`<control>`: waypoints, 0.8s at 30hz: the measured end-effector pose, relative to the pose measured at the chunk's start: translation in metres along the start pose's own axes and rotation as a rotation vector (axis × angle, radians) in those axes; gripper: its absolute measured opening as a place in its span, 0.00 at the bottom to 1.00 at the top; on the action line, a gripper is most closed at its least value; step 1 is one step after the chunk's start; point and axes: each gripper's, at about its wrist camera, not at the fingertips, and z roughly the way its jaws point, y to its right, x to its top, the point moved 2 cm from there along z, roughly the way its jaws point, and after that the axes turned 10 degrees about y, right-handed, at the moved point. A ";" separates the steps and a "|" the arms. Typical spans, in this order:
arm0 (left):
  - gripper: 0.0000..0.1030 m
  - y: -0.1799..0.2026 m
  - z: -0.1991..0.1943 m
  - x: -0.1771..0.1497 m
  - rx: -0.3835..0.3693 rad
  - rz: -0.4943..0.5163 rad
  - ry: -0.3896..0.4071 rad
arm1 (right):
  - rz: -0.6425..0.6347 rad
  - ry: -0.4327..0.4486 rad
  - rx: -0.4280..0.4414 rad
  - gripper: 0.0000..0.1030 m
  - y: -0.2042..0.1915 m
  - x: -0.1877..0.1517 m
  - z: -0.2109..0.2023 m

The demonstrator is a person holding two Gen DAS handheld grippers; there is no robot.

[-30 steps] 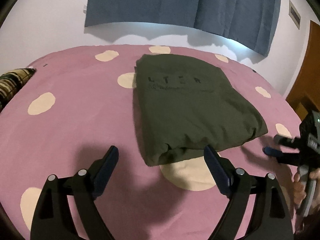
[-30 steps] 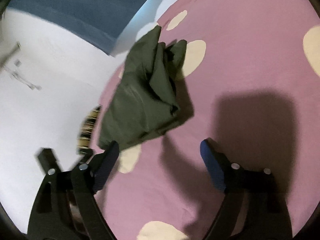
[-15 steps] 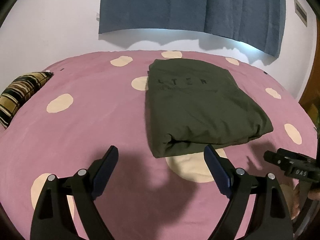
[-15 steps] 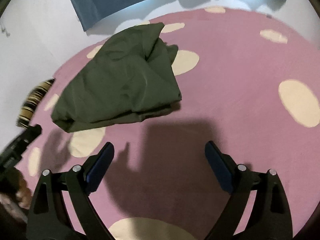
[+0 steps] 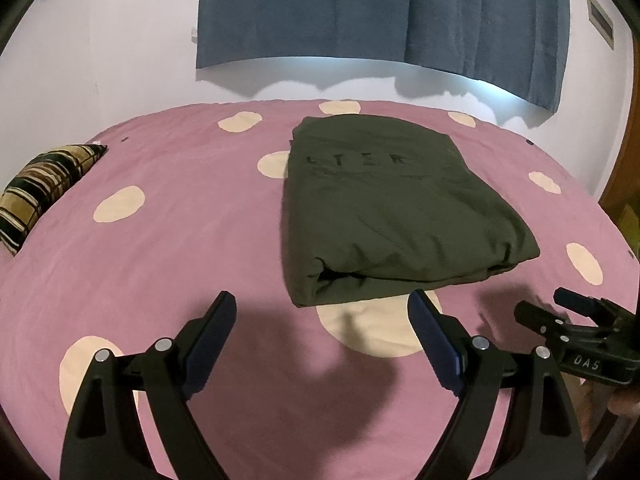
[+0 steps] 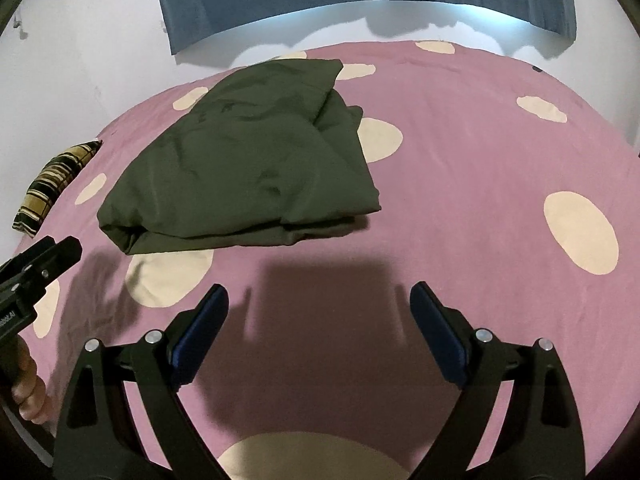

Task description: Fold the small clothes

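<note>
A dark olive green garment (image 5: 392, 208) lies folded into a rectangle on the pink spotted bedspread (image 5: 160, 248), with faint dark lettering on top. It also shows in the right wrist view (image 6: 248, 172), where its right side looks bunched. My left gripper (image 5: 322, 312) is open and empty, just short of the garment's near edge. My right gripper (image 6: 318, 304) is open and empty, hovering over bare bedspread in front of the garment. The right gripper also shows at the right edge of the left wrist view (image 5: 576, 332), and the left one at the left edge of the right wrist view (image 6: 40, 268).
A striped brown and black cushion (image 5: 44, 184) lies at the bed's left edge. A blue curtain (image 5: 380, 12) hangs on the white wall behind the bed. A wooden door (image 5: 624, 176) stands at the far right.
Both grippers have drawn back from the garment and stay open. The right gripper has swung round from a tilted view to face the garment level.
</note>
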 end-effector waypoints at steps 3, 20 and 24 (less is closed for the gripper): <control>0.84 -0.001 0.001 0.000 -0.003 -0.012 -0.005 | -0.004 0.009 -0.007 0.90 -0.001 0.000 -0.001; 0.84 0.001 0.008 -0.007 0.045 -0.021 -0.036 | 0.002 0.004 -0.008 0.90 0.002 0.000 0.001; 0.84 -0.001 0.006 -0.009 0.061 -0.020 -0.034 | 0.001 0.006 -0.006 0.90 0.002 0.001 0.002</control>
